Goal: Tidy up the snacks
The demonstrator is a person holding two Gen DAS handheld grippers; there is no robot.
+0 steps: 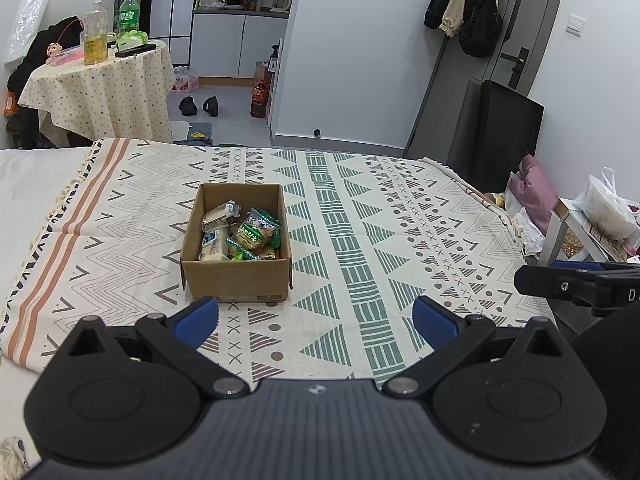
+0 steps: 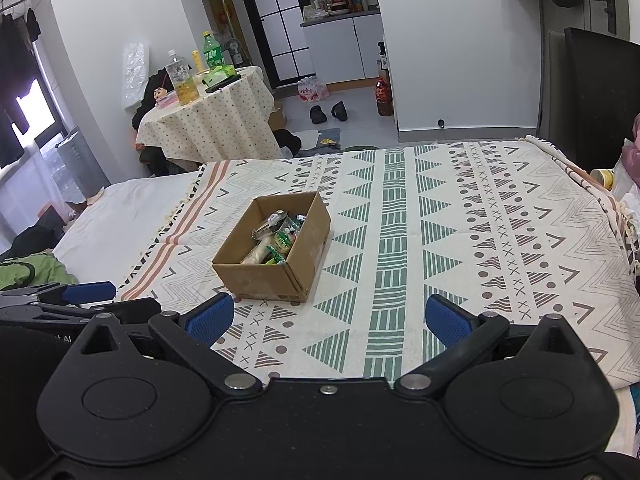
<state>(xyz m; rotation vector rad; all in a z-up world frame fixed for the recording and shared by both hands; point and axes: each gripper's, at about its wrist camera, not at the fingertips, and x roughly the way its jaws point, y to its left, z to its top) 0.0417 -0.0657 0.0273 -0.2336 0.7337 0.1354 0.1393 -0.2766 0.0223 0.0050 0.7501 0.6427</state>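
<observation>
A small open cardboard box (image 1: 236, 280) (image 2: 276, 280) stands on a patterned cloth (image 1: 360, 220) (image 2: 440, 220) spread over a bed. Several wrapped snacks (image 1: 248, 236) (image 2: 280, 240), green and white packets, lie inside it. My left gripper (image 1: 316, 320) hovers near the cloth's front edge, just short of the box, open with nothing between its blue pads (image 1: 198, 320). My right gripper (image 2: 330, 320) is likewise open and empty, to the right of the box and in front of it. Each gripper shows at the edge of the other's view.
Beyond the bed stands a round table (image 1: 100, 80) (image 2: 212, 120) with bottles on it. Shoes (image 1: 200, 106) lie on the floor. A dark chair (image 1: 508, 128) and bags (image 1: 608, 208) crowd the bed's right side. White sheet (image 2: 120, 220) lies left of the cloth.
</observation>
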